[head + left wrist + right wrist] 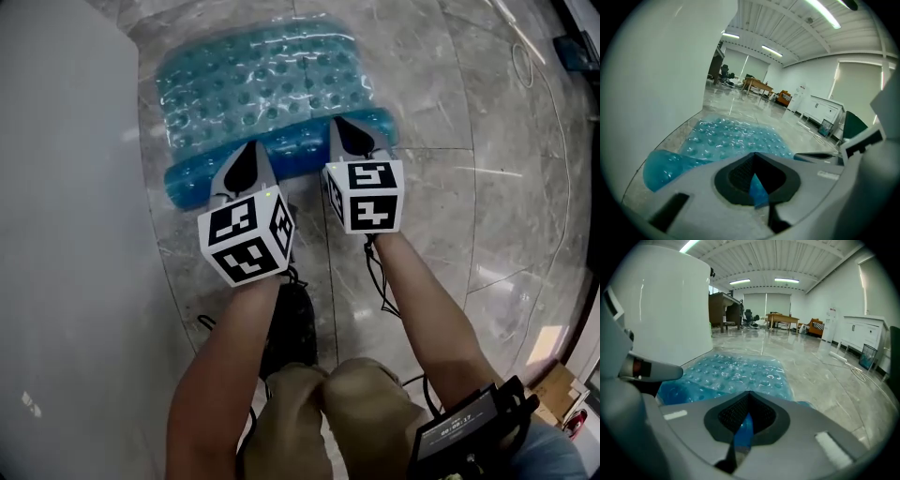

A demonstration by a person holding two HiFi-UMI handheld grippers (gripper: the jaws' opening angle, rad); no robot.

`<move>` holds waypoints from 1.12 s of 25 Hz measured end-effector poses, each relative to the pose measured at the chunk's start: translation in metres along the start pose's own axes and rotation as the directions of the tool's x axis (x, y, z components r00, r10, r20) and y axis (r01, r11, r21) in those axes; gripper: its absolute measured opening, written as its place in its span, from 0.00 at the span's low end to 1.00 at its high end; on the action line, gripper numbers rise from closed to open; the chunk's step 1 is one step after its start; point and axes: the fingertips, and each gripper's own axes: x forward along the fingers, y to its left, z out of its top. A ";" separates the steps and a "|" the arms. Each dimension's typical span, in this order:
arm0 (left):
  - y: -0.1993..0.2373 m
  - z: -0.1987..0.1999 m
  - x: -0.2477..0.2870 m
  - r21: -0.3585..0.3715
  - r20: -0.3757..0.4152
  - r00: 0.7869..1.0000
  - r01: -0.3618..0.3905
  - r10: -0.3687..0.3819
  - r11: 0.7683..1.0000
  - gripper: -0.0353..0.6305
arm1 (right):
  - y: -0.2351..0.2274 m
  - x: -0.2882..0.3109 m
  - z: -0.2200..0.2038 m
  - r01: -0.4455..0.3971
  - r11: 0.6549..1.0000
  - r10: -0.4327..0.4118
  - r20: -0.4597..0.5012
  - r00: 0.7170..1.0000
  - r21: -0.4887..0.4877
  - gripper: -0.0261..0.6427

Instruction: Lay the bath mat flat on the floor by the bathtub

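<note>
Nearest me are my two knees in tan trousers (323, 412), with one black display unit (469, 431) at my right side. My two bare forearms reach forward over the grey marble floor (450, 187), one tool in each hand.

My left hand-held gripper (248, 167) has its jaws closed tight on a thin fold of the one translucent blue bubbled plastic bath mat (258, 89), and a sliver of blue shows between the pads. My right hand-held gripper (352, 139) is clamped on the same mat in the same way, just beside the left one. Both pinch the near edge, which curls up into a rolled lip.

Beyond that lip the mat lies spread on the floor, its left edge just beside the white wall of the bathtub (66, 234).

Farther off, the right gripper view shows one white cabinet (862, 331) along the right wall and two ceiling light strips (743, 281).
</note>
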 end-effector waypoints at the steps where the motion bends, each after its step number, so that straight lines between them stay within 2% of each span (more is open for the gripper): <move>1: 0.001 0.000 -0.001 0.001 0.004 1.000 -0.007 0.007 1.000 0.06 | 0.001 -0.007 -0.001 0.004 1.000 -0.003 0.022 1.000 -0.017 0.05; 6: -0.006 -0.016 -0.016 0.074 -0.030 0.999 -0.022 0.024 0.997 0.06 | 0.010 -0.055 -0.042 0.017 0.996 -0.013 0.044 0.999 -0.088 0.05; 9: -0.005 -0.032 -0.016 0.083 -0.059 0.998 -0.029 0.034 0.996 0.06 | 0.011 -0.064 -0.055 -0.001 0.994 0.004 0.032 0.999 -0.110 0.05; 11: -0.003 -0.044 -0.018 0.070 -0.071 0.997 -0.009 0.014 0.997 0.06 | 0.013 -0.070 -0.054 -0.062 0.993 0.062 0.003 0.998 -0.100 0.05; 14: -0.006 -0.057 -0.033 0.043 -0.074 0.997 0.037 -0.034 0.998 0.06 | 0.013 -0.087 -0.027 -0.101 0.991 0.106 0.058 0.993 -0.087 0.05; 17: -0.013 -0.081 -0.056 0.048 -0.083 0.996 0.047 -0.043 0.998 0.06 | 0.013 -0.089 -0.016 -0.100 0.989 0.107 0.062 0.992 -0.108 0.05; 21: -0.020 -0.094 -0.067 0.007 -0.077 0.993 0.089 -0.089 0.996 0.06 | 0.012 -0.070 -0.029 -0.080 0.987 0.082 0.009 0.997 -0.137 0.05; 24: -0.024 -0.090 -0.073 0.016 -0.094 0.990 0.108 -0.106 0.994 0.06 | 0.002 -0.061 -0.042 -0.054 0.995 0.051 -0.035 0.998 -0.080 0.05; 28: -0.011 -0.078 -0.090 -0.044 -0.048 0.997 0.050 -0.052 0.998 0.06 | 0.003 -0.066 -0.057 -0.040 0.996 0.036 -0.050 0.998 -0.085 0.05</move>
